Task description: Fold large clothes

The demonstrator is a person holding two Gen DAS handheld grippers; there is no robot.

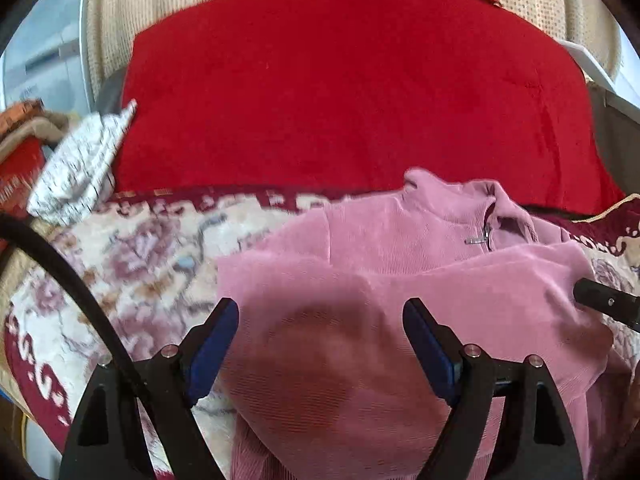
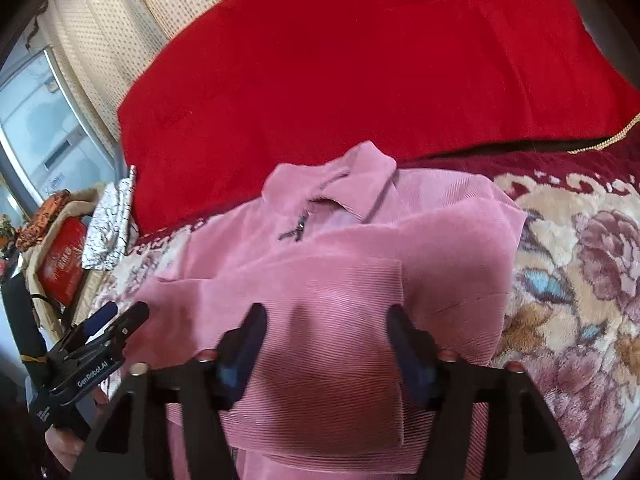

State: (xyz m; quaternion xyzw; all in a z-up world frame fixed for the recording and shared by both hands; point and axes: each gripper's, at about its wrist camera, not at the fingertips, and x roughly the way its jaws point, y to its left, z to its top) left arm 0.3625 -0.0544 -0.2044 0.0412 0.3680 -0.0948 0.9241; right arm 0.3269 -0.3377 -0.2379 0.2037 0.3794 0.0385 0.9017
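Bed setup: floral plush blanket on top, big red quilt bunched behind it, beige dotted curtain at the back, a small white patterned cloth and some clutter off at the left edge. Pink corduroy zip jacket lies flat on the blanket, collar at the far end against the quilt, hem toward us, so its long axis runs straight away from both tools. Sleeves look already folded in across the chest; a sleeve cuff edge sits on top, mid-body. Right gripper hovers low over that folded panel near the hem end, jaws spread, nothing visibly pinched; the cloth just passes under the gap. Some blur on its fingers, so contact with the fabric is hard to call. Left gripper sits on the jacket's left edge, jaws wide apart, empty, pointing down at the near half of the garment. In the right wrist view it shows at lower left, just beside the jacket's left side, not on it. My read: widthwise folds done, lengthwise fold pending. The key relation is hem near, collar far, each tool flanking the near end on its own side. The right one is closer to the cloth centre, the left nearer the blanket edge. Next move probably needs both to pinch the hem corners and carry them toward the collar. Risk: thick corduroy layers slipping apart if only the top layer gets pinched.
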